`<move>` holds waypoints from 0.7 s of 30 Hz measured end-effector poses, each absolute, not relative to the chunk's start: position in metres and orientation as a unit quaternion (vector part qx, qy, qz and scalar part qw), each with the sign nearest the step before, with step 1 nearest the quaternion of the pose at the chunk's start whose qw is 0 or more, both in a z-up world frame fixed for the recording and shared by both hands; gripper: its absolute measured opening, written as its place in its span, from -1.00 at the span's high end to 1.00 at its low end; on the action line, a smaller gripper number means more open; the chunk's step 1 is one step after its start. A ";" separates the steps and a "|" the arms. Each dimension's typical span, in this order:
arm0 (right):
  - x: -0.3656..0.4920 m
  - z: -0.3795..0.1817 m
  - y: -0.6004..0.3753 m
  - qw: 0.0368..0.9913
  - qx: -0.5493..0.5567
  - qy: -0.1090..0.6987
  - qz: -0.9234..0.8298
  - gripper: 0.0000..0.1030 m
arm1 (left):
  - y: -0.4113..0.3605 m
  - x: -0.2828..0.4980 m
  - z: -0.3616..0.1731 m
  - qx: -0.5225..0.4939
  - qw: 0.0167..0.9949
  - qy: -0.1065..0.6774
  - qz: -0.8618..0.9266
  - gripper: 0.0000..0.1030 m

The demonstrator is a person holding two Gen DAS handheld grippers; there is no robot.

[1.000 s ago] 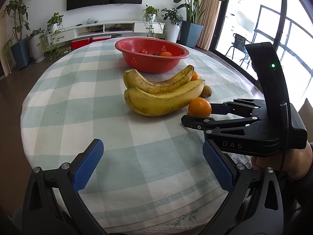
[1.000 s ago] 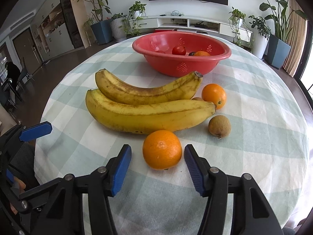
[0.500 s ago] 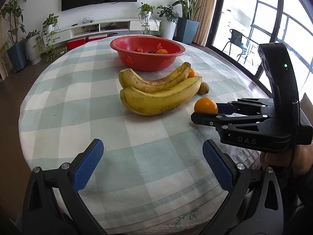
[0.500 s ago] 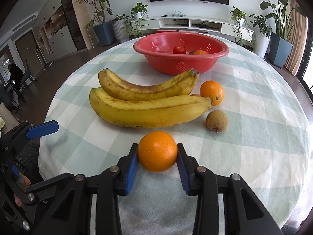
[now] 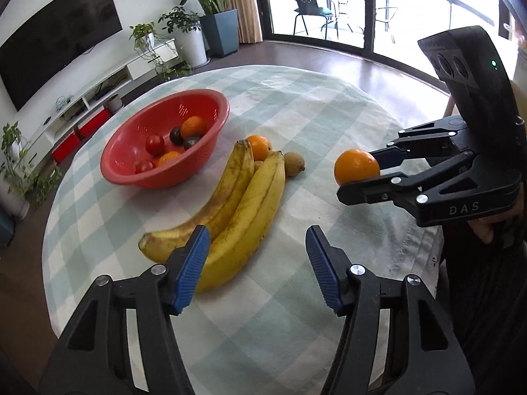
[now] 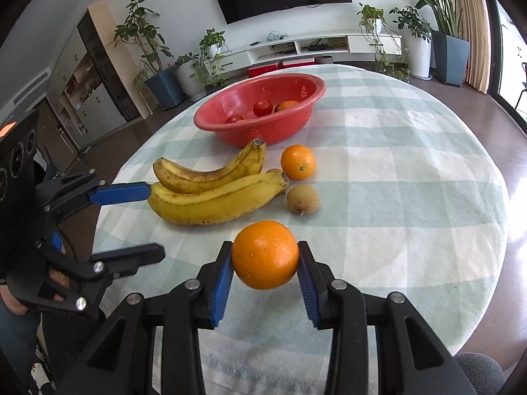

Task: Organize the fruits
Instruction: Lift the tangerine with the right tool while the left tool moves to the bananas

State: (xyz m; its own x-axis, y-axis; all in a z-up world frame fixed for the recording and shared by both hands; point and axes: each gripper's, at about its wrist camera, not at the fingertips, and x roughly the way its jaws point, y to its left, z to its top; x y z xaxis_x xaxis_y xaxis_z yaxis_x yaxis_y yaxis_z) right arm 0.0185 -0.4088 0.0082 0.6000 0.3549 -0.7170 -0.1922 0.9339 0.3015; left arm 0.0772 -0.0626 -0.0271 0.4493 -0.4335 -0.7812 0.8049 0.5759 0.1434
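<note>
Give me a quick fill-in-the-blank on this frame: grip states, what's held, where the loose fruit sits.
1. The right gripper is shut on an ____.
2. The left gripper is ____ and holds nothing.
3. The red basket holds tomatoes, oranges and dark fruit, but no ____.
4. The kiwi lies on the tablecloth beside the tip of the nearer ____.

Missing words: orange; open; bananas; banana

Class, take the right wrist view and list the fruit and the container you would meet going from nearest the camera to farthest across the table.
Held orange → kiwi → the two bananas → loose orange → red basket with fruit inside.
</note>
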 end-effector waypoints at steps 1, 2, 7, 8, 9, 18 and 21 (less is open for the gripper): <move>0.017 0.009 -0.411 0.890 0.101 0.418 0.155 0.21 | -0.064 0.084 -0.022 0.259 0.809 0.361 -0.386 -0.14; 0.017 0.009 -0.412 0.890 0.104 0.416 0.157 0.21 | -0.065 0.092 -0.017 0.262 0.808 0.361 -0.385 -0.14; 0.017 0.008 -0.418 0.888 0.119 0.414 0.163 0.21 | -0.082 0.105 -0.011 0.332 0.767 0.375 -0.401 0.10; 0.017 0.008 -0.419 0.888 0.120 0.413 0.165 0.21 | -0.086 0.104 -0.016 0.341 0.753 0.382 -0.413 0.14; 0.017 0.008 -0.419 0.888 0.122 0.412 0.167 0.21 | -0.089 0.102 -0.022 0.350 0.740 0.391 -0.420 0.15; 0.019 0.006 -0.426 0.885 0.143 0.405 0.177 0.21 | -0.101 0.112 -0.055 0.352 0.705 0.442 -0.429 0.23; 0.018 0.006 -0.428 0.884 0.149 0.405 0.180 0.21 | -0.103 0.119 -0.063 0.385 0.692 0.451 -0.411 0.23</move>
State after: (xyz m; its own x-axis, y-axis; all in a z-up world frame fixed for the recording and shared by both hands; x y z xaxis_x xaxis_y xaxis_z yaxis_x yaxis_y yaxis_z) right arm 0.0183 -0.4280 0.0058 0.6081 0.4380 -0.6620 -0.1973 0.8912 0.4085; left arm 0.1194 -0.1031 -0.0633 0.2557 -0.2221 -0.9409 0.9166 0.3652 0.1629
